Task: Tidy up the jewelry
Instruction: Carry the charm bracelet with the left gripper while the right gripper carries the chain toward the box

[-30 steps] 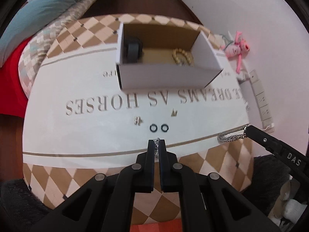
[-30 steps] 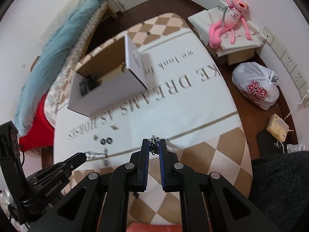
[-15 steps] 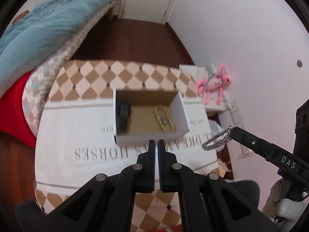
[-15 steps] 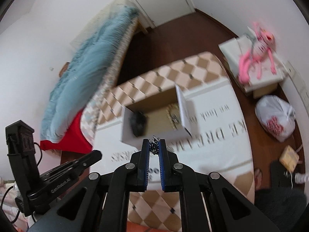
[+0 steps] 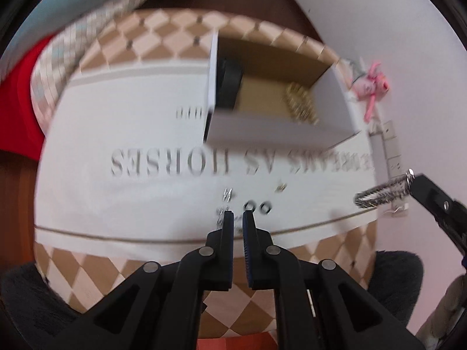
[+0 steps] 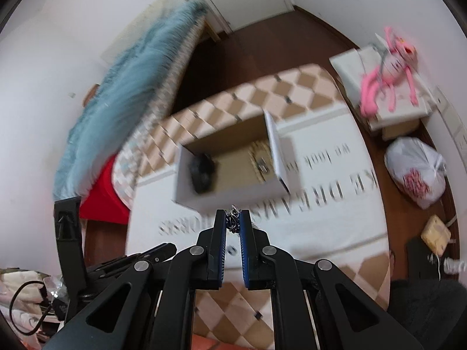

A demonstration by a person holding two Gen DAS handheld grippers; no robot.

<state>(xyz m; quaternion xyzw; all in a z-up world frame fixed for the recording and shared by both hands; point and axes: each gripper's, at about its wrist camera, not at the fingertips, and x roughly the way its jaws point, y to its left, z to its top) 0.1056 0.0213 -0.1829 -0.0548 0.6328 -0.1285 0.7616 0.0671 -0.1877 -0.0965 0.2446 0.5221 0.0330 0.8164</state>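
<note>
A silver chain (image 5: 382, 194) hangs from my right gripper (image 6: 232, 223), which is shut on it (image 6: 233, 222) above the table, near the front of the open cardboard box (image 6: 230, 195). The box (image 5: 280, 125) holds a gold chain (image 5: 300, 106) and a black item (image 5: 229, 84). My left gripper (image 5: 238, 220) is low over the tablecloth, its fingers nearly closed with a narrow gap, and nothing shows between them. Small silver pieces (image 5: 223, 211), two black rings (image 5: 258, 206) and small earrings (image 5: 281, 186) lie just beyond its tips.
The table wears a white cloth with grey lettering (image 5: 175, 163) and a checkered border. A bed with a blue blanket (image 6: 122, 81) is to the left. A pink plush toy (image 6: 385, 73) and a white plastic bag (image 6: 417, 172) are to the right.
My left gripper has dropped back down toward the tablecloth near the small pieces. My right gripper with the silver chain has come lower and closer to the box. Both views are motion-blurred.
</note>
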